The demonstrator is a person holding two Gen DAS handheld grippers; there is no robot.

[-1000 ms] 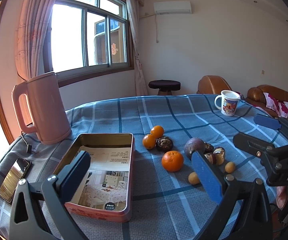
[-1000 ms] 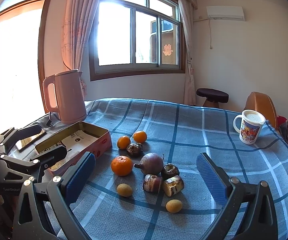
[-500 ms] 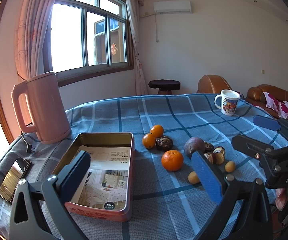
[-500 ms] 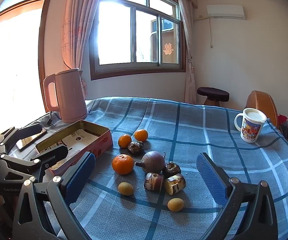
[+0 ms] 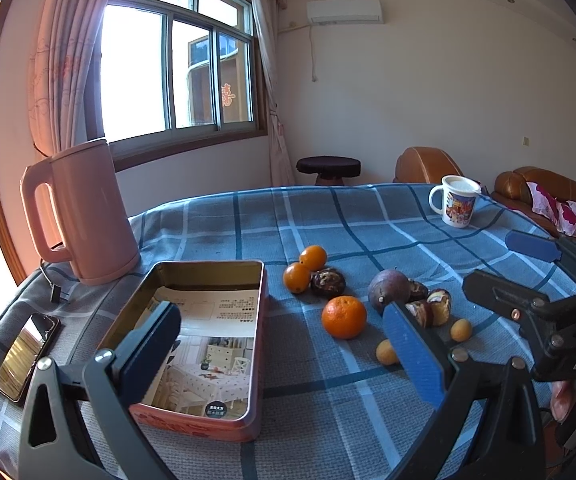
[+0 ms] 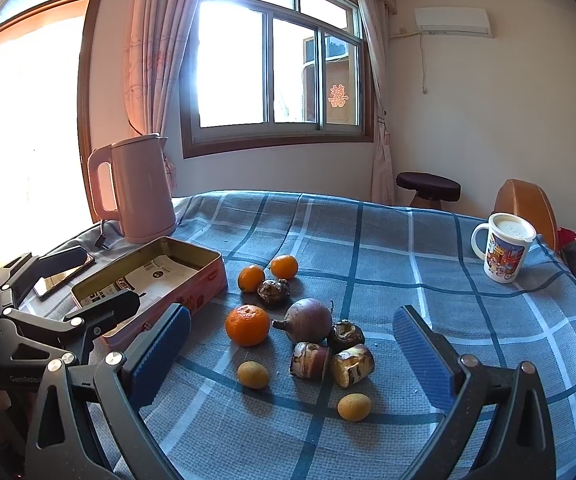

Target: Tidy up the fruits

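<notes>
1. An open pink tin (image 5: 216, 420) sits on a blue checked tablecloth (image 6: 407, 248); every place below is given relative to this tin.
2. The fruit lies loose just right of the tin: a large orange (image 6: 247, 325) nearest, a purple fruit (image 6: 307, 320) beyond it, two small oranges (image 6: 252, 278) behind.
3. The left gripper (image 5: 280, 350) hangs over the tin, spread wide, holding nothing.
4. The right gripper (image 6: 289, 354) hangs over the fruit, likewise released.
5. Judged best: take the large orange first, gripping across its middle.
</notes>
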